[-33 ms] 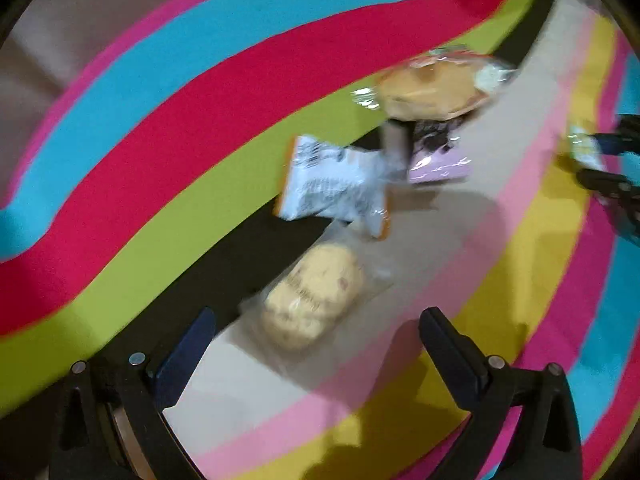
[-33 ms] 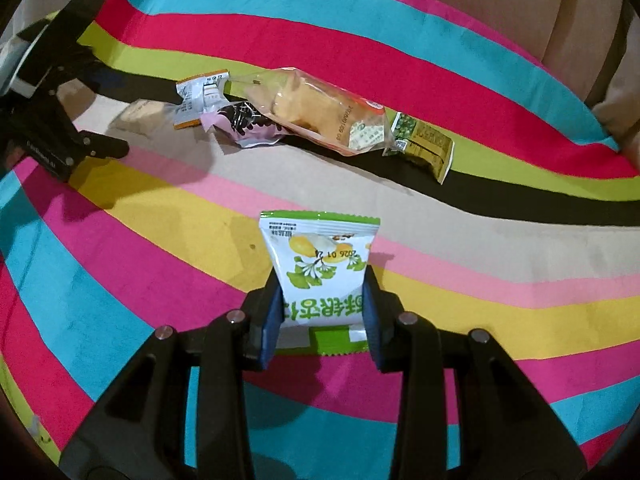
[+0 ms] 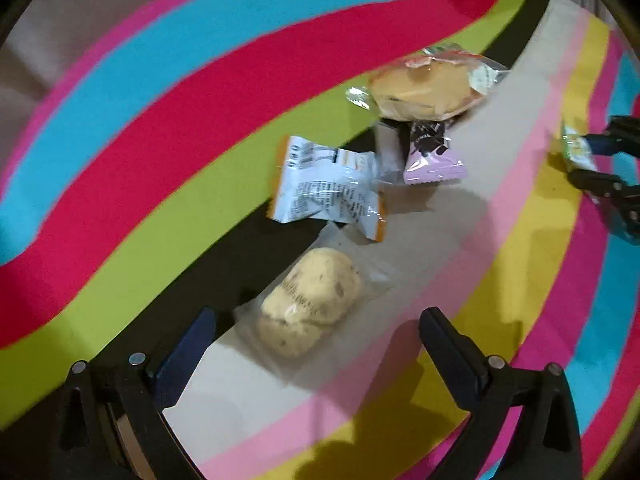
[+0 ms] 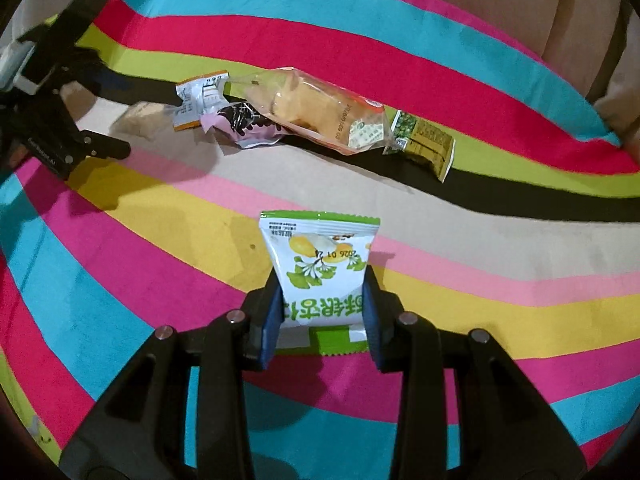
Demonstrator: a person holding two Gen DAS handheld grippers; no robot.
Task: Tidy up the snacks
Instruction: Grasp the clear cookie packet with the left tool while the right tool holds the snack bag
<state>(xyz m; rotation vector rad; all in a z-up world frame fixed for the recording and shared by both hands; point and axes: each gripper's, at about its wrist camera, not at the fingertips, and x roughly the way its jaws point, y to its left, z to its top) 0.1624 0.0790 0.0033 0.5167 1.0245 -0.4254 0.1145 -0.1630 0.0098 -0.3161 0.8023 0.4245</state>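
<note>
Right gripper [image 4: 324, 308]: its blue-padded fingers [image 4: 270, 320] are closed partway onto the white-and-green snack packet printed with yellow fruit [image 4: 320, 268], pinching its lower half from both sides so the packet stands upright and clear of the cloth, ready to be carried
Left gripper [image 3: 316, 344]: spread wide and holding nothing; it hovers over the clear-wrapped pale speckled cookie [image 3: 312, 300], which lies between the two fingers without touching either, likely the next pick
Row of snacks: a white sachet with orange ends [image 3: 328, 188], a lilac-and-black small packet [image 3: 432, 152], a clear bag of golden cake slices [image 4: 316, 112] and a green-and-yellow printed pouch [image 4: 424, 140] lie close together along the dark and beige bands, some overlapping, which looks like the gathering line
Surface: a striped multicoloured cloth [image 4: 440, 60] covers it
Held packet's place: well apart from the row, over the yellow and pink stripes
</note>
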